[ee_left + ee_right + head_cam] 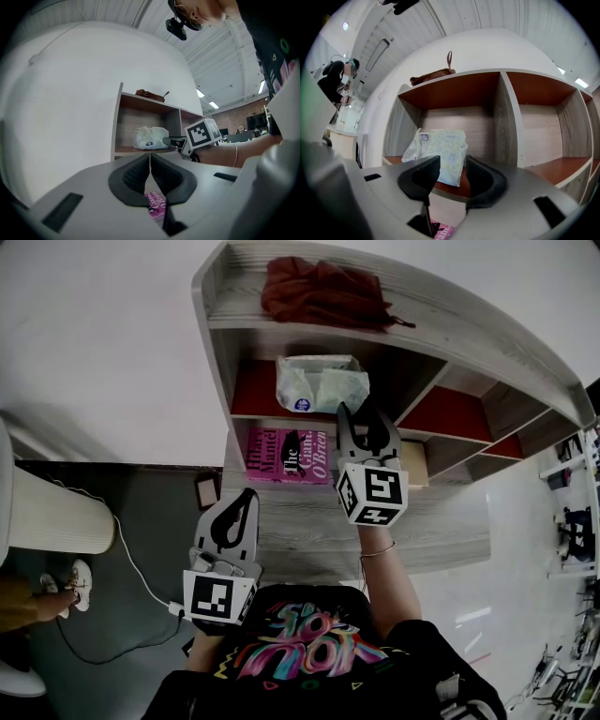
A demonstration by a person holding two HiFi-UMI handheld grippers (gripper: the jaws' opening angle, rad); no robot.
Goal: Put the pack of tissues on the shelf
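The pack of tissues, a pale crinkled plastic pack with a blue round label, rests on the red board of the shelf's upper left compartment. My right gripper is just in front of it, open, with its jaws spread and not pressing on anything. In the right gripper view the pack shows beyond the gap between the open jaws of the right gripper. My left gripper hangs lower and nearer to me, shut and empty. From the left gripper I see the pack on the shelf.
A rust-red cloth bag lies on the shelf top. A pink book lies flat on the lower wooden ledge, with a tan box beside it. A white cylinder and a cable are at the left.
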